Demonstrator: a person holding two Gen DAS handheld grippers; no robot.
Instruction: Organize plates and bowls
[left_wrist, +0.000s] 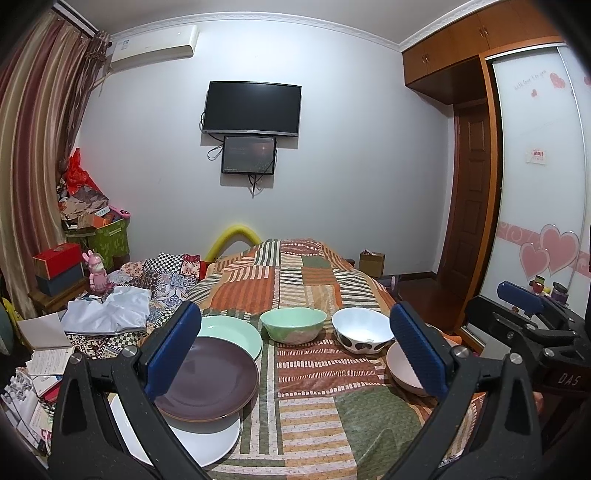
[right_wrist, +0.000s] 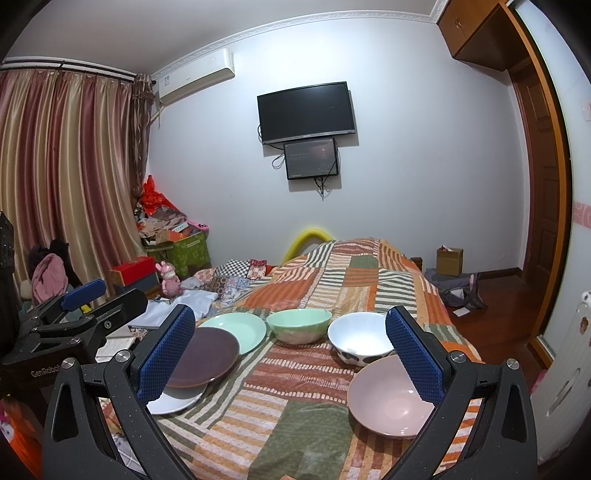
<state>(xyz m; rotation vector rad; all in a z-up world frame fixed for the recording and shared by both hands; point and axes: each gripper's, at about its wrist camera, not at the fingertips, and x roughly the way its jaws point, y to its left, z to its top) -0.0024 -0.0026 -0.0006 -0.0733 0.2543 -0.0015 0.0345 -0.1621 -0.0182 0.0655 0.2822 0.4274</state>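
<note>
While both pairs of jaws are spread wide with nothing between them, we hold our left gripper (left_wrist: 295, 347) and our right gripper (right_wrist: 291, 354) up in the air above the bed (right_wrist: 295, 413). Each one has blue bumpy pads (left_wrist: 173, 347).

In the left wrist view, the brown plate (left_wrist: 214, 376) sits at about 8 o'clock, just past the left pad. It lies on top of the white plate (left_wrist: 207, 439), which peeks out below it at 7 o'clock. The mint plate (left_wrist: 232, 332) is behind the brown plate, and the brown plate covers part of its edge. At 12 o'clock, between the pads, we see the mint bowl (left_wrist: 293, 325). The white bowl with dark spots (left_wrist: 362, 330) is just beside it at 1 o'clock. The pink bowl (left_wrist: 402, 365) is at 3 o'clock, partly hidden by the right pad.

In the right wrist view, the pink bowl (right_wrist: 388, 398) is close, at 4 o'clock, touching the spotted bowl behind it.

All the dishes rest on the patchwork blanket (left_wrist: 306, 406). Far off on the wall hangs a black TV (left_wrist: 251, 109).
</note>
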